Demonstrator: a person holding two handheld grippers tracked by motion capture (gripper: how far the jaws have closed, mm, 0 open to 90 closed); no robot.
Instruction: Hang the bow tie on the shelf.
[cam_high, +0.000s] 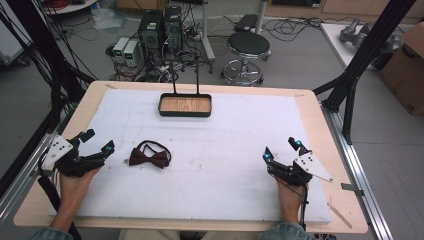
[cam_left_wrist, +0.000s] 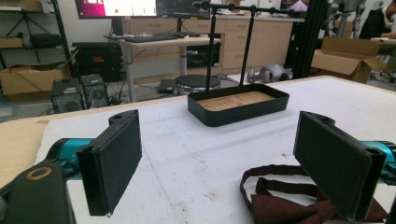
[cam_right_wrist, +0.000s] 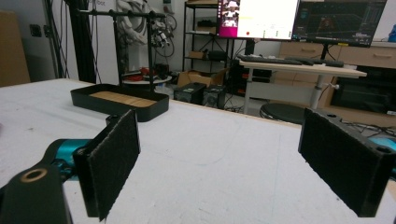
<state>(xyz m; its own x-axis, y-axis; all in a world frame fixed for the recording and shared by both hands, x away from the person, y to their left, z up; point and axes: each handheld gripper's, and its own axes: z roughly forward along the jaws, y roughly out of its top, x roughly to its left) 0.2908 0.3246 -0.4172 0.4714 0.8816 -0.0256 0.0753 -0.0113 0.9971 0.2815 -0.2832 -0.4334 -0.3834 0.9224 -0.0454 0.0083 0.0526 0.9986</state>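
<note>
A dark red bow tie with its black strap lies flat on the white mat, left of centre. My left gripper rests at the mat's left edge, a short way left of the bow tie, open and empty. In the left gripper view the bow tie lies low on the right, just past the right jaw, with my left gripper standing wide. My right gripper sits near the mat's right front, open, nothing between its jaws, as the right gripper view confirms. A black tray with a wooden floor and a T-shaped stand sits at the back centre.
The white mat covers most of the wooden table. The tray stands ahead of the left gripper, and the tray lies far left of the right one. Black frame posts, a stool and computers stand beyond the table.
</note>
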